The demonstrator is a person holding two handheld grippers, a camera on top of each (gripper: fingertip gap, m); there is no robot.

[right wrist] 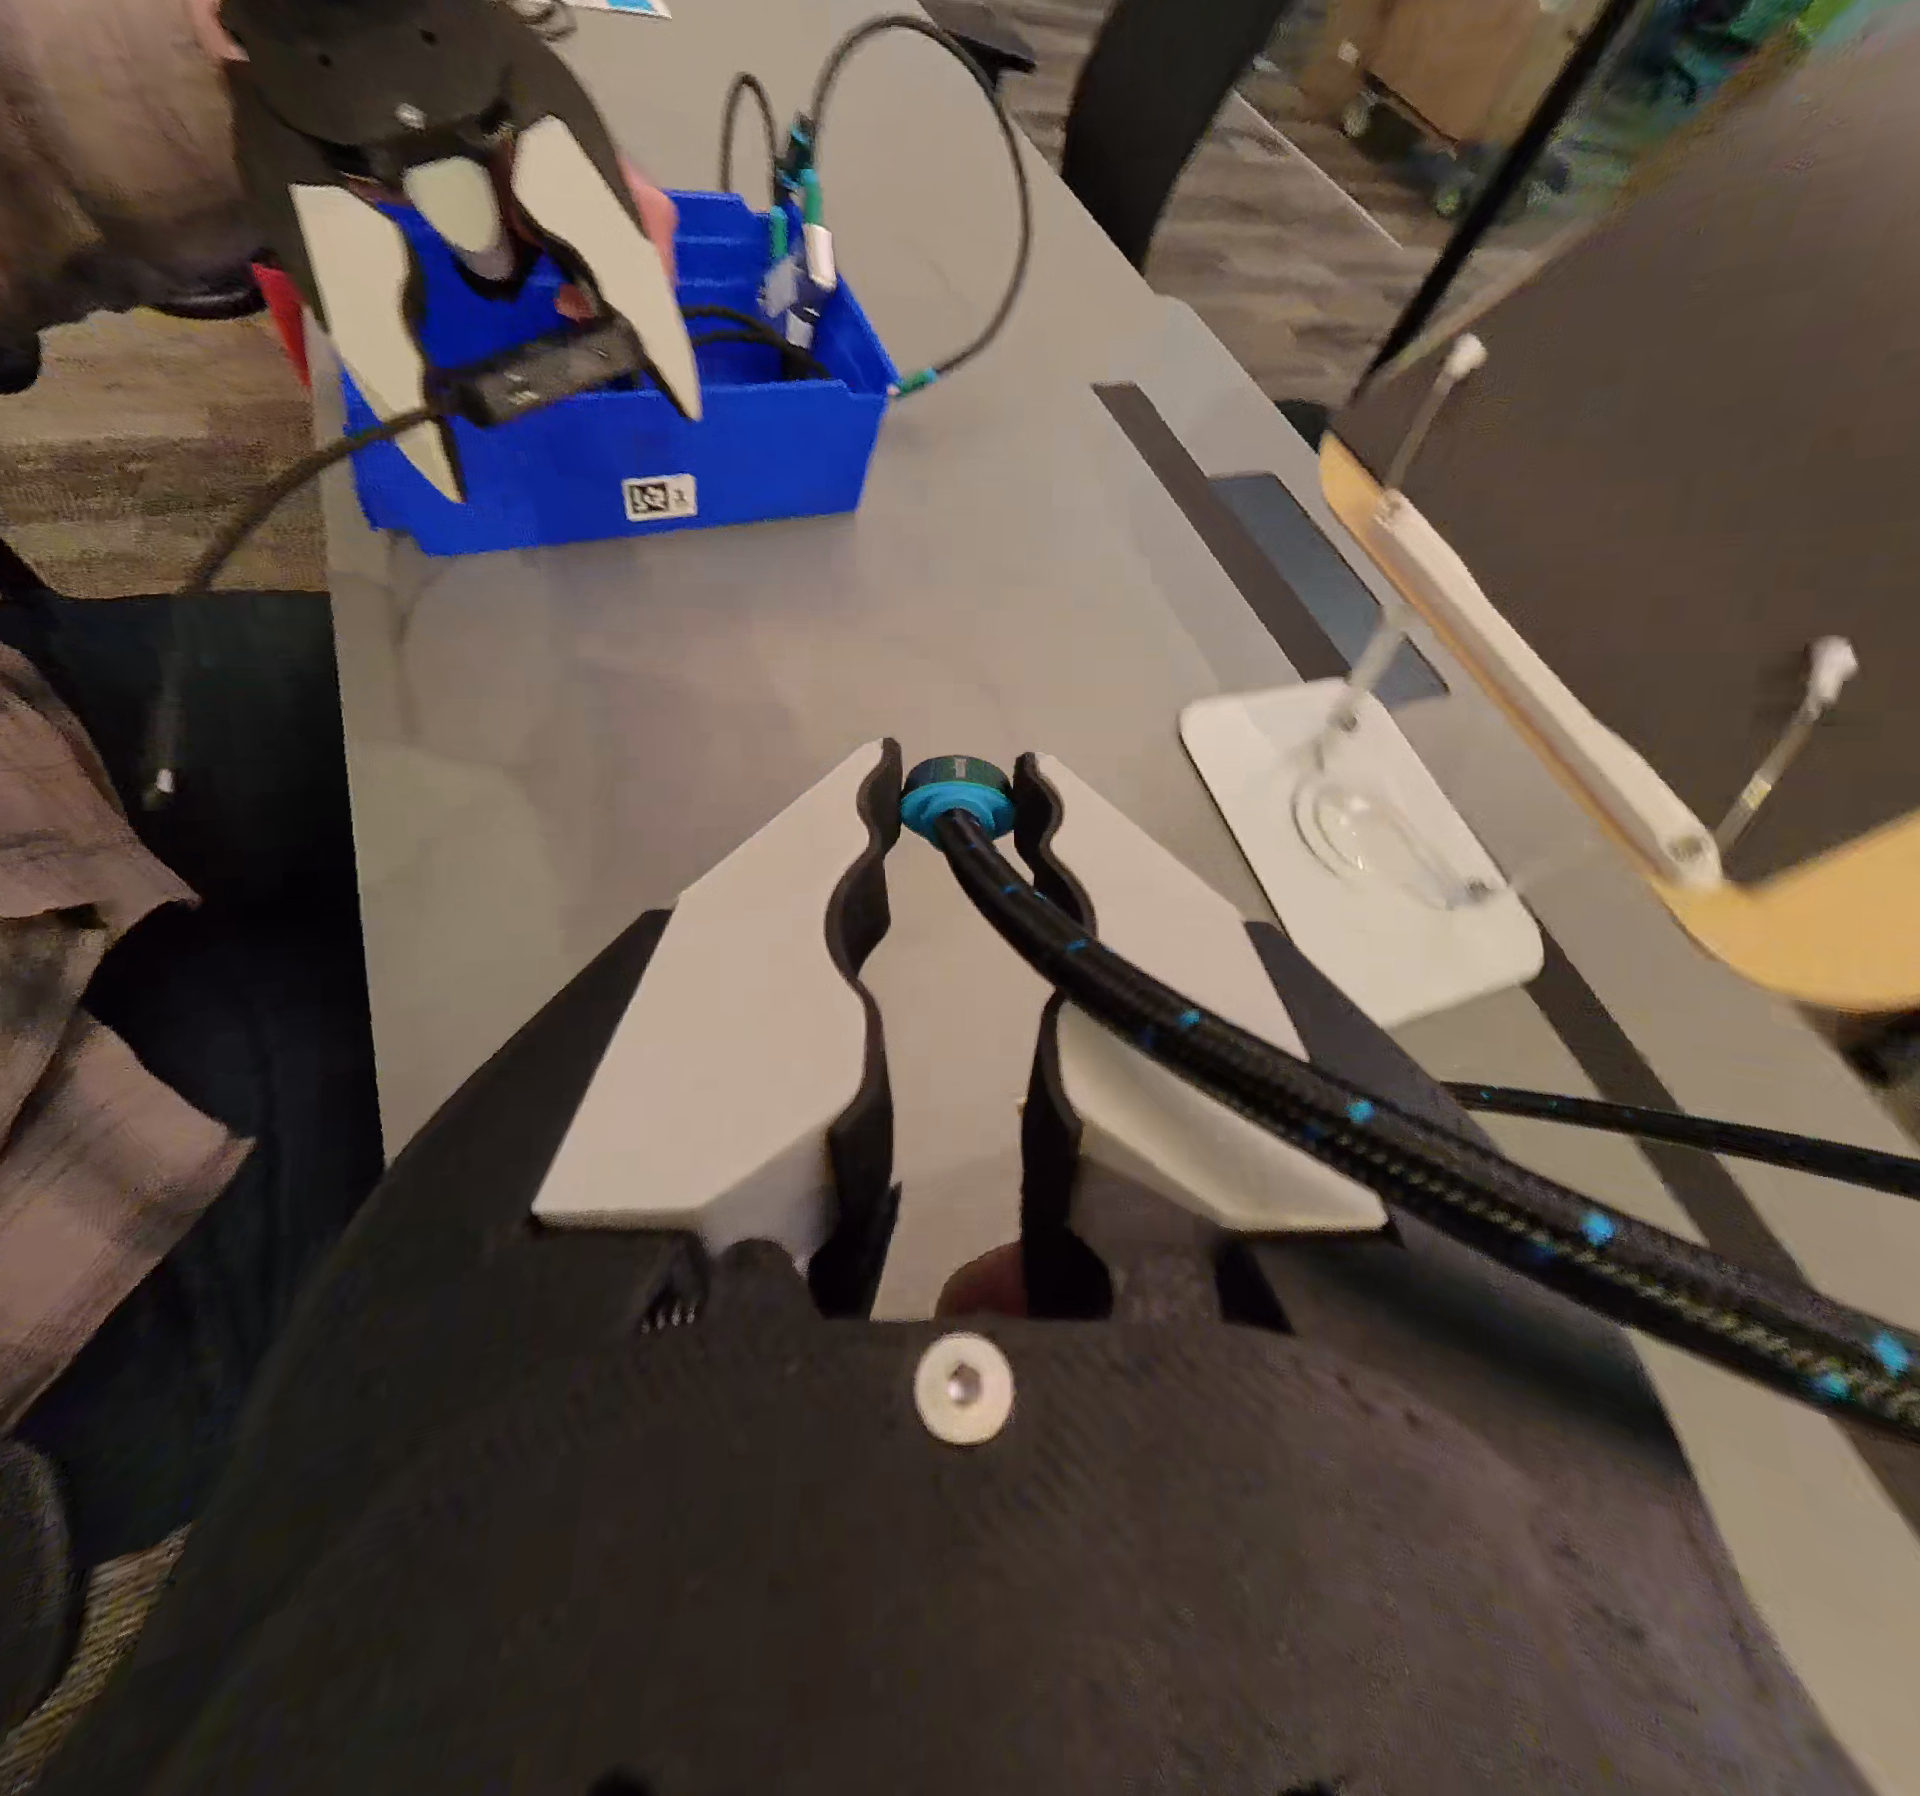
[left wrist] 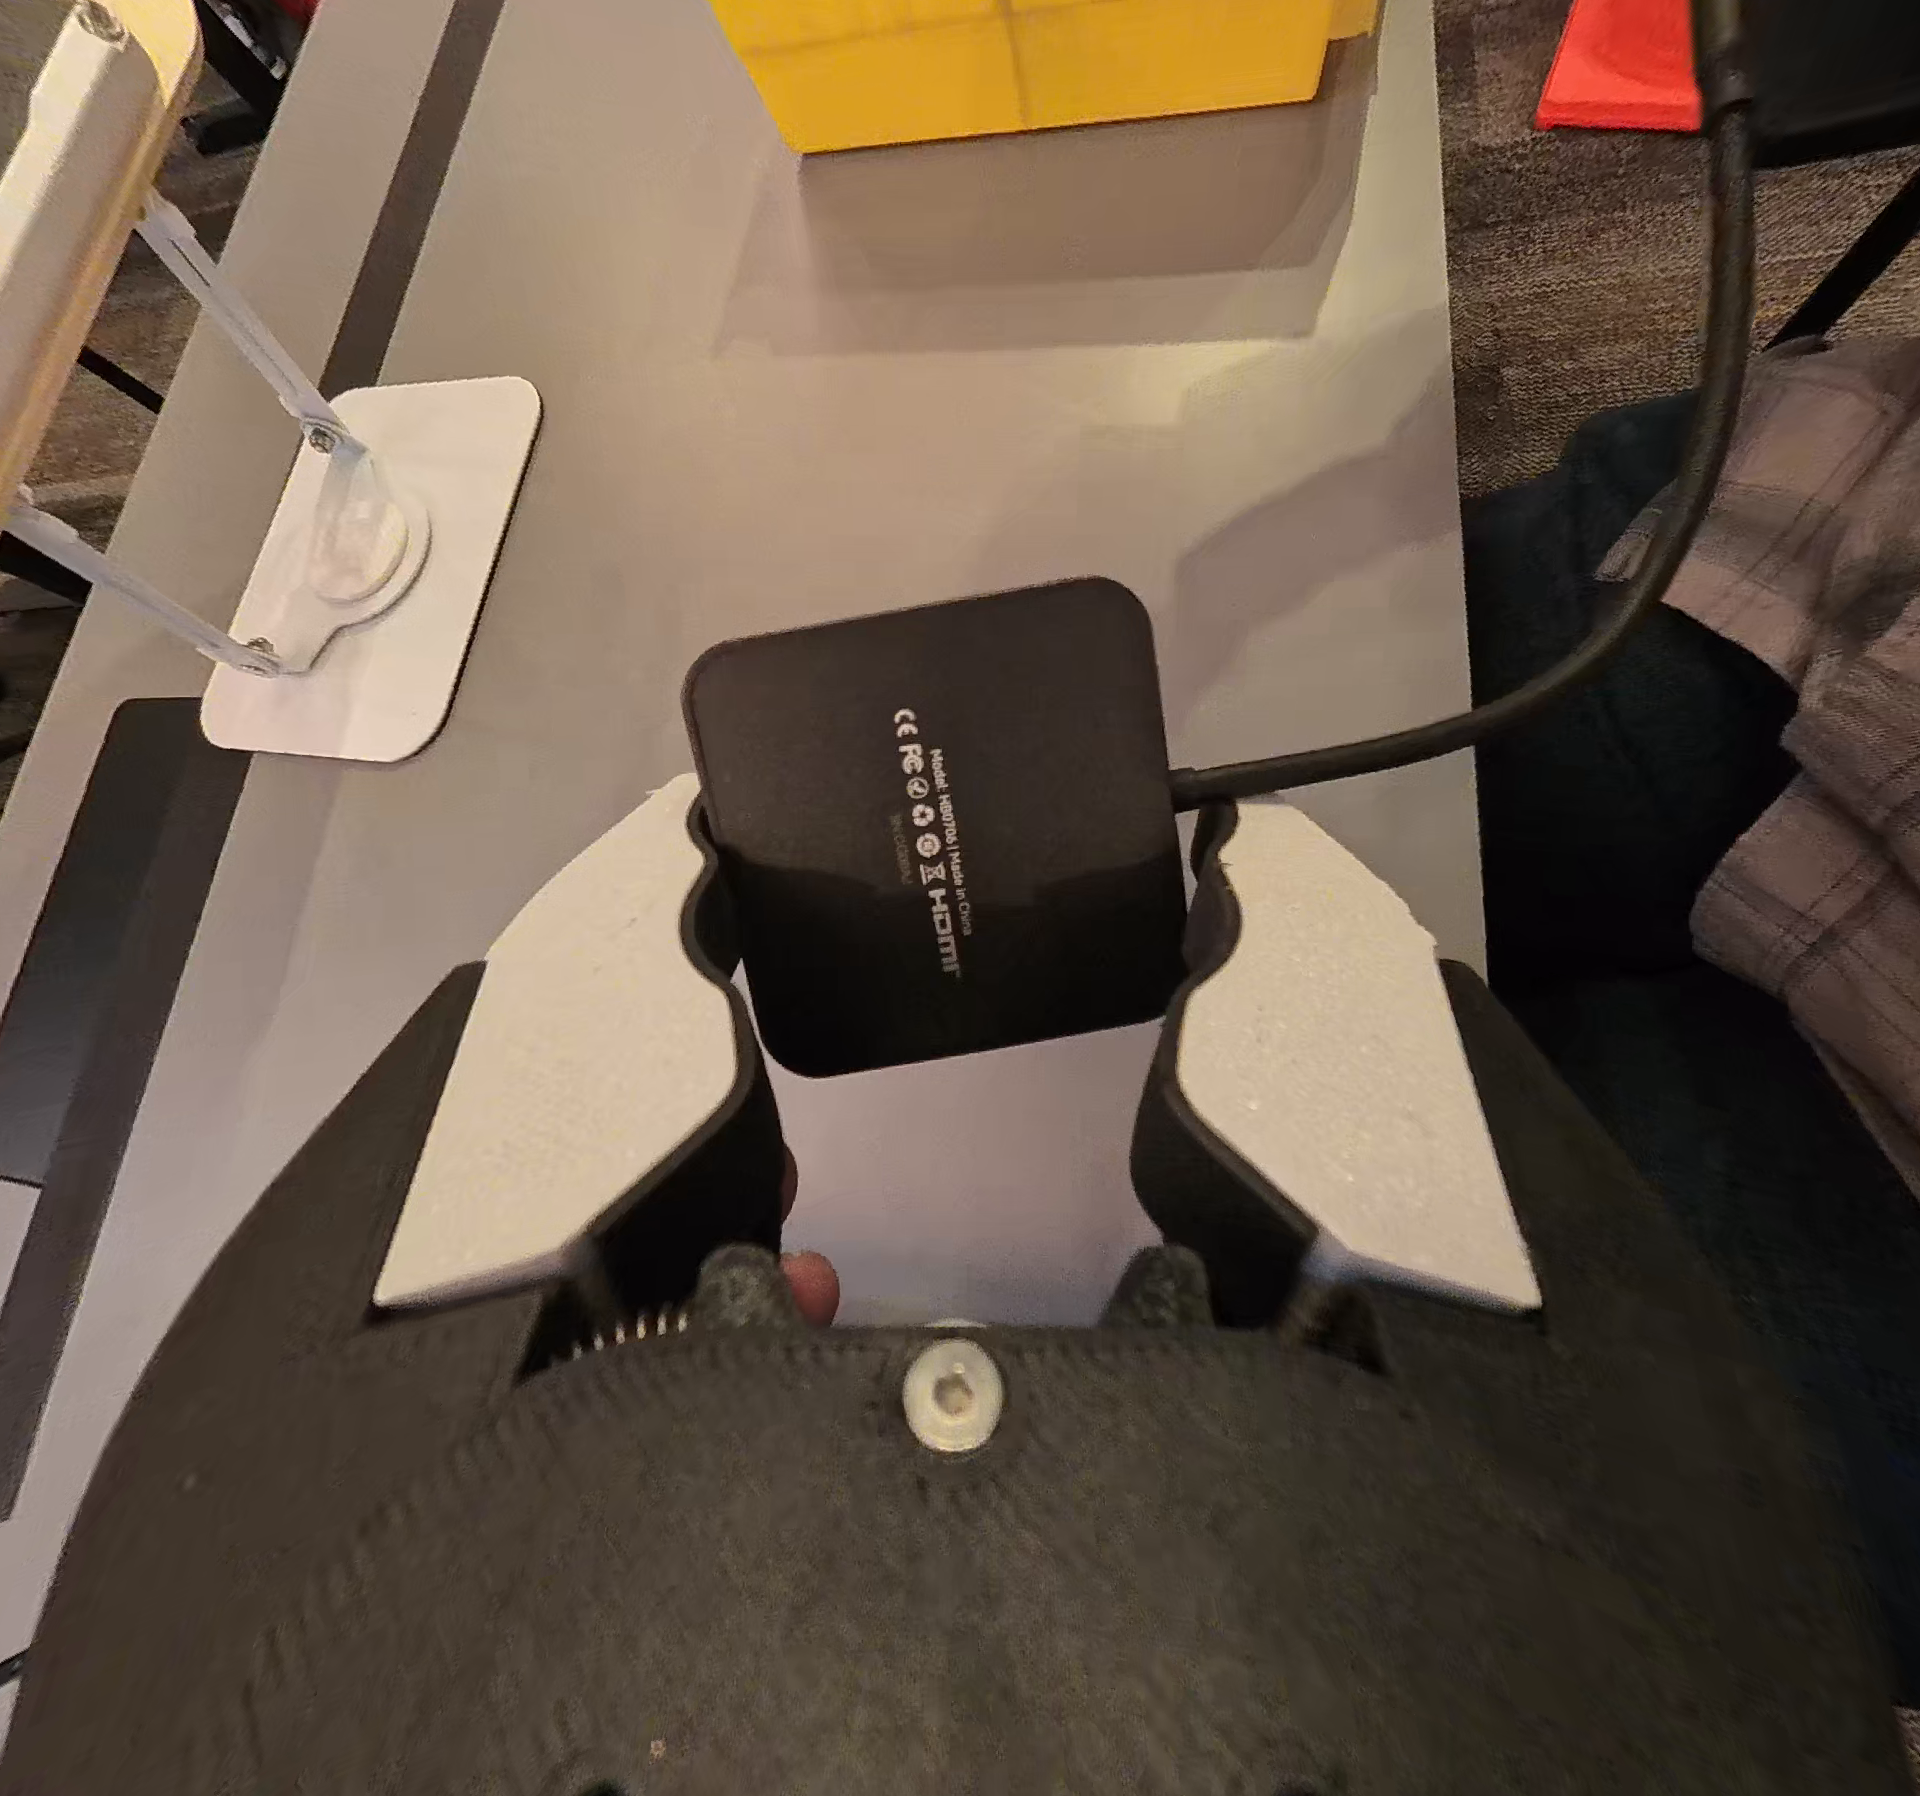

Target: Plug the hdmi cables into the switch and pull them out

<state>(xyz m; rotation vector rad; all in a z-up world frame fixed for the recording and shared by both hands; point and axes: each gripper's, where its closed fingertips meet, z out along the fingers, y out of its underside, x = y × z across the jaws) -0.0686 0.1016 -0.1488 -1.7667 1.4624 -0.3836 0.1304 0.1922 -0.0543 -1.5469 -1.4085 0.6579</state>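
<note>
the left hand-held gripper (left wrist: 951,847) clamps the black switch (left wrist: 935,821) above the grey surface (left wrist: 644,458) (its short lead curls off to the right), while the right hand-held gripper (right wrist: 954,796) pinches the braided hdmi cable (right wrist: 1299,1081) by its blue-collared plug, well apart from the switch.

A yellow bin (left wrist: 1039,11) is seen at the upper centre of the left wrist view, on a grey table (left wrist: 623,396). A white stand base (left wrist: 395,583) is placed at middle left. In the right wrist view, a blue bin (right wrist: 644,458) is seen at upper left.
</note>
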